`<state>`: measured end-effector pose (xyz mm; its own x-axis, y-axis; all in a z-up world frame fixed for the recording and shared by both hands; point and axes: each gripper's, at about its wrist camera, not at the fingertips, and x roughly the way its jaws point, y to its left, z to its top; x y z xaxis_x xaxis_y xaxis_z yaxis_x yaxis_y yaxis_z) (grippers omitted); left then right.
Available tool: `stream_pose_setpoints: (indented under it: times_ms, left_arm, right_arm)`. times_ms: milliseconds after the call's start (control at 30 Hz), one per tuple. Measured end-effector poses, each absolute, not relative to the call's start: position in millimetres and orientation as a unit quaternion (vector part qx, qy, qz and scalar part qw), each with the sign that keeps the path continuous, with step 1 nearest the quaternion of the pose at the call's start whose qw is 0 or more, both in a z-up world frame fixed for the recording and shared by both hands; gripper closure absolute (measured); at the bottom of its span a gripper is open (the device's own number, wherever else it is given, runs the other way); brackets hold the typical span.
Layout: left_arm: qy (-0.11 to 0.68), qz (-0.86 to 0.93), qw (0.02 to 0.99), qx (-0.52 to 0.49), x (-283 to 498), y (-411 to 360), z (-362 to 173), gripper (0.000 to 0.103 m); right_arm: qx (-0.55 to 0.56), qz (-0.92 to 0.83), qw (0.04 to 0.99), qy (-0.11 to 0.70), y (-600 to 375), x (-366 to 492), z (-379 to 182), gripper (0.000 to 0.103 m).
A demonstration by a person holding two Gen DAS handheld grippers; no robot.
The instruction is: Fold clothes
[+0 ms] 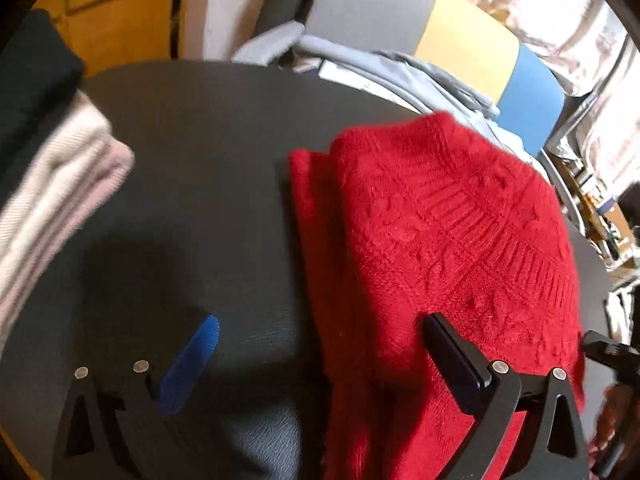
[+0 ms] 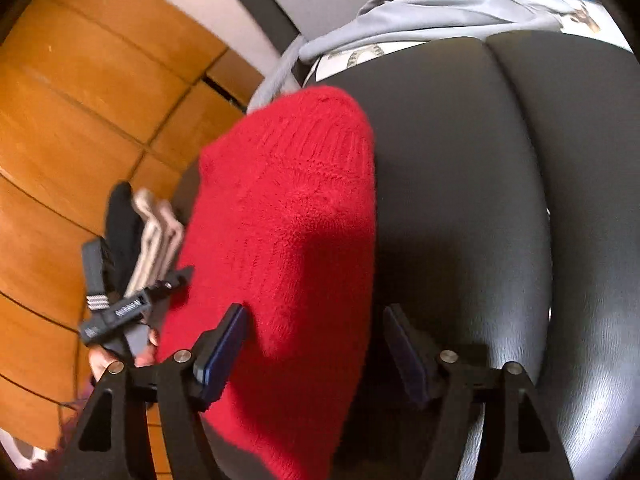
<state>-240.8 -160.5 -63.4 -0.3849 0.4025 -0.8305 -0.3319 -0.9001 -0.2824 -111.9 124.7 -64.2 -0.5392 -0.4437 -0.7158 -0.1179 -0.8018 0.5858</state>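
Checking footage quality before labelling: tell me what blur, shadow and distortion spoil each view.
Left wrist: fisheye bends the table edge; the folded stack is motion-blurred; a dark shadow lies beside the sweater. Right wrist: the wood floor curves strongly; the sweater's near part is smeared; glare streaks the table lower right.

Left wrist view: looks steeply down, close over the black table (image 1: 192, 128); red sweater (image 1: 432, 232) at 3 o'clock, folded stack (image 1: 60, 176) at 9 o'clock.
Right wrist view: tilted down, close; red sweater (image 2: 288, 232) centre, wooden floor (image 2: 80, 120) at 9 o'clock.
Shared: sweater, table, folded stack (image 2: 152, 236), grey hoodie (image 2: 420, 12) at 12 o'clock.
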Motion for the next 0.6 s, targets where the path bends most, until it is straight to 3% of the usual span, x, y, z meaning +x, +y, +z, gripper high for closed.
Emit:
stream_pose_setpoints:
  times_ms: [467, 600]
  left_arm:
    - [-0.075, 0.797, 0.290, -0.524, -277, -155, -67, 0.000]
    - [-0.055, 0.792, 0.308, -0.524, -291, -141, -69, 0.000]
  right_arm:
    - [0.481, -0.802, 0.132, -0.328, 125, -138, -76, 0.032]
    - [0.486, -0.798, 0.144, -0.327, 122, -148, -78, 0.031]
